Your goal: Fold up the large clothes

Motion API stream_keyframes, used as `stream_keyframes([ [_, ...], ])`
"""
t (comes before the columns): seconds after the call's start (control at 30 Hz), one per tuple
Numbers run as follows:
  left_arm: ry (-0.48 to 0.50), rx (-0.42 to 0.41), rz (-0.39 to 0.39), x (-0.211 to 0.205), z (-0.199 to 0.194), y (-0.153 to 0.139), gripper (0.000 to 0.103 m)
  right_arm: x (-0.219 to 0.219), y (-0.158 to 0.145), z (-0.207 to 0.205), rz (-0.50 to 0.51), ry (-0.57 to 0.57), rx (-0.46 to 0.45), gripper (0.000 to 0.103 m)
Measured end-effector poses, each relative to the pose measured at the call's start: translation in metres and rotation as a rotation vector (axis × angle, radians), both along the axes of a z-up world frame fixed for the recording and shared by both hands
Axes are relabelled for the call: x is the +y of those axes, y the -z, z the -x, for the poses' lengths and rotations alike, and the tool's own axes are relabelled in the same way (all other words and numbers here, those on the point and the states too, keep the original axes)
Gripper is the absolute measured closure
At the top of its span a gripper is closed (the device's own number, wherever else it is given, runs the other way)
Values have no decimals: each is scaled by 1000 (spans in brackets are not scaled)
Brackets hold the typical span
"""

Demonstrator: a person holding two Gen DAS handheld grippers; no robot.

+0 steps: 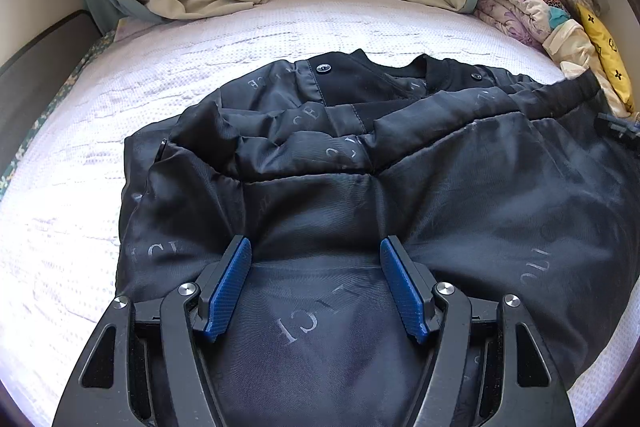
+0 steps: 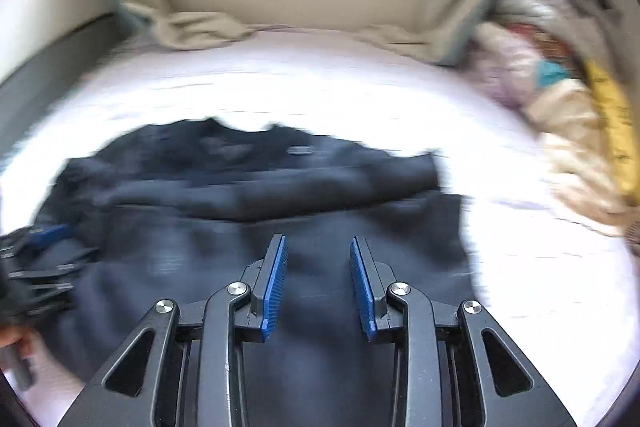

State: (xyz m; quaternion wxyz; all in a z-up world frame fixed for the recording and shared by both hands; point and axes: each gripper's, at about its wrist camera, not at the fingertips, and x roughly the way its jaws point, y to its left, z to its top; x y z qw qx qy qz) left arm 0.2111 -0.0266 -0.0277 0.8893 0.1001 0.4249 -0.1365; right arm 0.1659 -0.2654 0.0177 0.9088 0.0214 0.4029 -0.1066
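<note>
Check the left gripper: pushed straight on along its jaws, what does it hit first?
Most likely the dark jacket: the left gripper has open jaws straddling its fabric, with a raised fold just ahead. Whether the pads already touch the cloth is unclear.

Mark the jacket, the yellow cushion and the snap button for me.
jacket (image 1: 460,195): left wrist view, on the dark quilted body panel.
yellow cushion (image 1: 604,45): left wrist view, on its patterned face by the right edge.
snap button (image 1: 323,68): left wrist view, near the collar.
</note>
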Motion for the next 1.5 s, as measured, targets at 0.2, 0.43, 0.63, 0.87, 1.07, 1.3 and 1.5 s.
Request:
stream_keyframes([
  [0.2,-1,1,2,0,1,0,31,-35,40,-6,-119,67,77,81],
  [0.43,-2,7,14,0,1,-2,31,-35,67,-11,-113,38,87,82],
  [0.63,-3,14,30,3,1,-5,30,-35,70,-13,-83,55,68,82],
  [0.87,-3,46,43,4,-1,-11,22,-27,33,-12,-55,72,128,71],
  [1.07,-12,74,64,2,4,-26,15,27,-35,26,10,-18,-68,33],
  [1.3,-24,77,144,19,16,-46,14,98,-22,28,-45,-215,-77,32],
  [1.5,-82,81,237,49,12,-59,14,112,26,6,-52,-221,32,43],
])
